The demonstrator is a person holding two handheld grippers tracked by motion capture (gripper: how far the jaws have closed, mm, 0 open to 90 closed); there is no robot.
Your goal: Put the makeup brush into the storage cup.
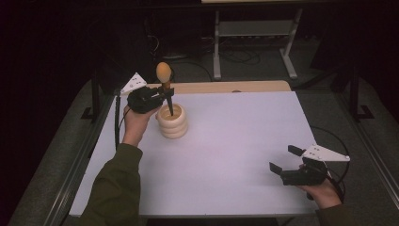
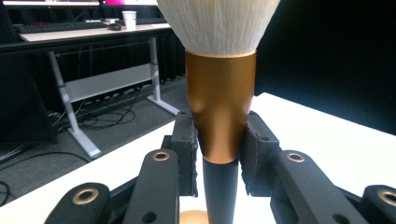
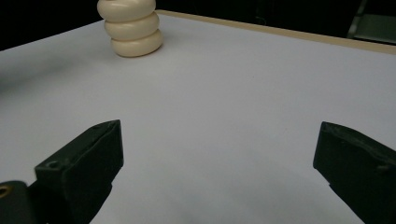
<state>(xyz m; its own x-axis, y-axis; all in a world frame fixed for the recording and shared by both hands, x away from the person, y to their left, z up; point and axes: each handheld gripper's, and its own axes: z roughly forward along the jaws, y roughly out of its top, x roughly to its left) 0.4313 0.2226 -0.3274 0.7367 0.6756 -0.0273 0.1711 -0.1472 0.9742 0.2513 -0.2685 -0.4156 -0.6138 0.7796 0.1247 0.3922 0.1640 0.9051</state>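
Note:
A makeup brush [image 1: 165, 80] with white bristles, a copper ferrule [image 2: 220, 102] and a black handle stands upright, bristles up. My left gripper [image 1: 165, 94] is shut on it at the base of the ferrule, at the far left of the table. The handle's lower end reaches down into a cream ribbed holder [image 1: 172, 121] made of stacked rings. That same holder [image 3: 133, 28] shows far off in the right gripper view. My right gripper [image 1: 284, 159] rests low at the near right of the table, jaws wide open with nothing between them.
The white table top [image 1: 235, 136] has a wooden strip [image 1: 226, 86] along its far edge. Beyond it a grey metal stand [image 1: 254, 33] and cables lie on the dark floor. A desk with a white cup [image 2: 129, 19] stands in the background.

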